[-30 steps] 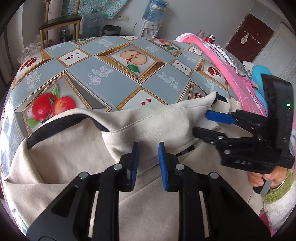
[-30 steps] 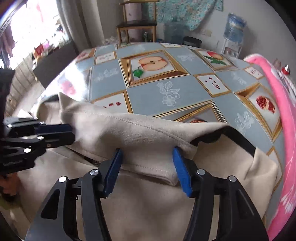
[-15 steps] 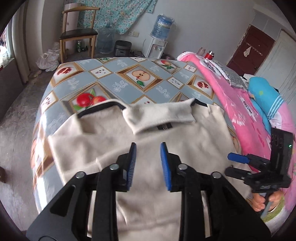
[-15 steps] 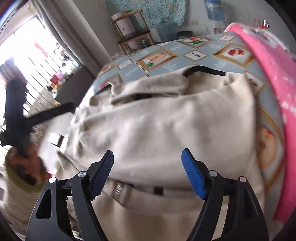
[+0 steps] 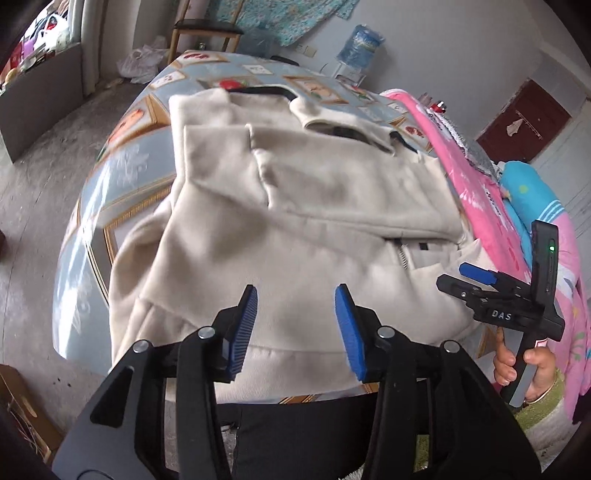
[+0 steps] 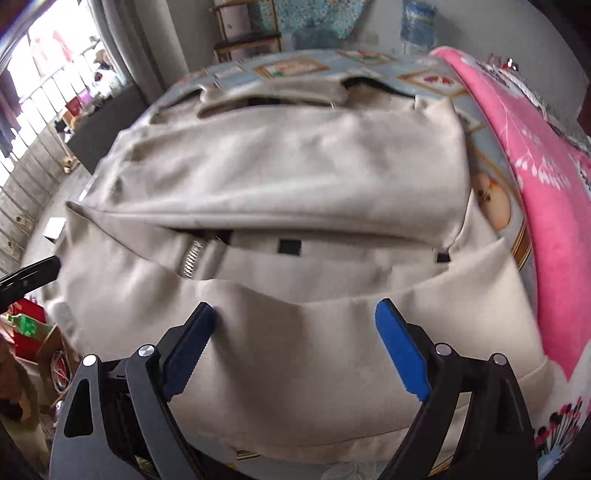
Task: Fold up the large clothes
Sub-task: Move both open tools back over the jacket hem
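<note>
One cream jacket (image 5: 295,206) lies folded across the surface (image 5: 122,173), which wears a blue cloth printed with fruit; it fills the middle of both views, its collar toward twelve o'clock and its hem toward six.

The left wrist view alone shows the right tongs (image 5: 476,278) from the side, at three o'clock, gripped by a hand (image 5: 524,369) in a green cuff. It also shows one dark red door (image 5: 524,122) at two o'clock. The right wrist view alone shows a bright window (image 6: 44,81) at ten o'clock and, at the jacket's fold, one zipper end (image 6: 192,262) and two small black tabs (image 6: 289,246).

One water bottle (image 5: 360,46) and one wooden chair (image 5: 207,31) stand at twelve o'clock, and one pink blanket (image 6: 546,206) lies at three.

The left tongs (image 5: 295,328) have just been opening and hang released over the hem, nothing between them. The right tongs (image 6: 295,347) have just been opening too, spread wide above the fabric, gripping nothing.
</note>
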Demonstrator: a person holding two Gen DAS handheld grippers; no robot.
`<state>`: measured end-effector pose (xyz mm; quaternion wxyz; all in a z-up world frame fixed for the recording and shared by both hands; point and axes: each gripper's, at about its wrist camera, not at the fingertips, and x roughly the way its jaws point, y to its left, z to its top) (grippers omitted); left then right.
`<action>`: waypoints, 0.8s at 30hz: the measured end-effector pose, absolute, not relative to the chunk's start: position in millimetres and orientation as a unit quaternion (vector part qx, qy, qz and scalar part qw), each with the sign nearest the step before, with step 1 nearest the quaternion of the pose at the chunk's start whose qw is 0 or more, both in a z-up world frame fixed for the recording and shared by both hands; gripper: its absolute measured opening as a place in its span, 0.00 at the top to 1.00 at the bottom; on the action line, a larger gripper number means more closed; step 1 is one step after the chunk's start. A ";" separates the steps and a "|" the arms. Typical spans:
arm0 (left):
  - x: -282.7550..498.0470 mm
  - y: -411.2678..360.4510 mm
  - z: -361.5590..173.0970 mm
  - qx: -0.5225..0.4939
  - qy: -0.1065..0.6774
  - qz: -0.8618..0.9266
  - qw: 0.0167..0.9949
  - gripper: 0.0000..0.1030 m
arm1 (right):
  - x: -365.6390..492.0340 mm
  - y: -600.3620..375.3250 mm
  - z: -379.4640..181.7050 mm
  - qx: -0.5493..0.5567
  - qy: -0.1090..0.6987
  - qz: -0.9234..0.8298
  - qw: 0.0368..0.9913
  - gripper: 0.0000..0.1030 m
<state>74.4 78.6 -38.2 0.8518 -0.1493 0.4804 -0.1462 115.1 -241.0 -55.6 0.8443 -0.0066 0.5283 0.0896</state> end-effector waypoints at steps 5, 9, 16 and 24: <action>67.5 79.8 -44.6 -0.146 0.478 -0.145 0.854 0.59 | 110.4 -232.4 -64.8 -0.039 0.522 0.086 0.848 0.06; 67.0 81.0 -45.3 -0.148 0.478 -0.145 0.854 0.59 | 111.7 -232.2 -63.7 -0.038 0.527 0.091 0.844 0.05; 72.4 88.2 -44.3 -0.159 0.480 -0.145 0.850 0.59 | 102.3 -233.5 -64.9 -0.041 0.499 0.096 0.861 0.05; 75.5 90.6 -43.3 -0.161 0.480 -0.144 0.850 0.58 | 105.4 -231.9 -65.3 -0.049 0.510 0.097 0.853 0.05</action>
